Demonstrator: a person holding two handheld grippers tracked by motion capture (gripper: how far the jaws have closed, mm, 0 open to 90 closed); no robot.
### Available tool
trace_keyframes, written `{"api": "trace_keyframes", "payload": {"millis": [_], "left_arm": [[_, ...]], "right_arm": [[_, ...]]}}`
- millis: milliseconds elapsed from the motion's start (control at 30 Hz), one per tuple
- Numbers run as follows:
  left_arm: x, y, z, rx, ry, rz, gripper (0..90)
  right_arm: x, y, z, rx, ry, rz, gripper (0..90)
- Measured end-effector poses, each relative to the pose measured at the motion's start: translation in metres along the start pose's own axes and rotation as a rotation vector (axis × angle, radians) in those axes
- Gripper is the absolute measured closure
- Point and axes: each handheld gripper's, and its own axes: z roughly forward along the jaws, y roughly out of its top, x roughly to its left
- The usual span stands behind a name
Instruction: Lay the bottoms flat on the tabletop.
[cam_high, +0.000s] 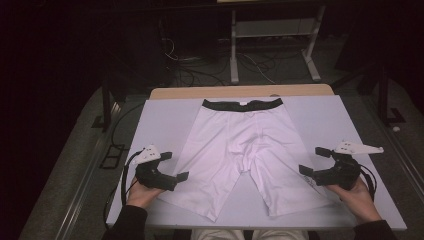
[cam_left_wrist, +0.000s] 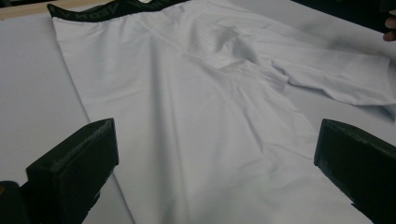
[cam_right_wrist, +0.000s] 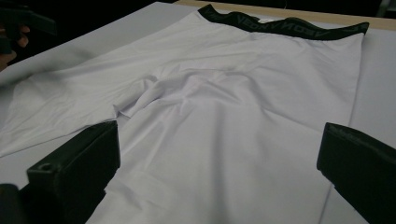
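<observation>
Over on the left, left gripper (cam_high: 172, 165) hovering at the outer edge of the left leg, jaws gaping wide, gripping nothing. Centre stage, white shorts (cam_high: 240, 150) lying flat and spread across the white table (cam_high: 160, 120), black waistband (cam_high: 242, 105) pointing toward the far edge. Over on the right, right gripper (cam_high: 312, 161) sitting beside the right leg, jaws spread wide too, holding nothing.

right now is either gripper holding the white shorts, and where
Nothing is held: the left gripper and right gripper are open beside the white shorts' legs.
</observation>
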Motion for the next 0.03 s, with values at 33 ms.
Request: {"api": "trace_keyframes", "payload": {"millis": [33], "left_arm": [[-0.0004, -0.0001, 0.0008, 0.008, -0.002, 0.005, 0.0]], "right_arm": [[-0.0009, -0.0005, 0.0001, 0.005, 0.001, -0.002, 0.0]]}}
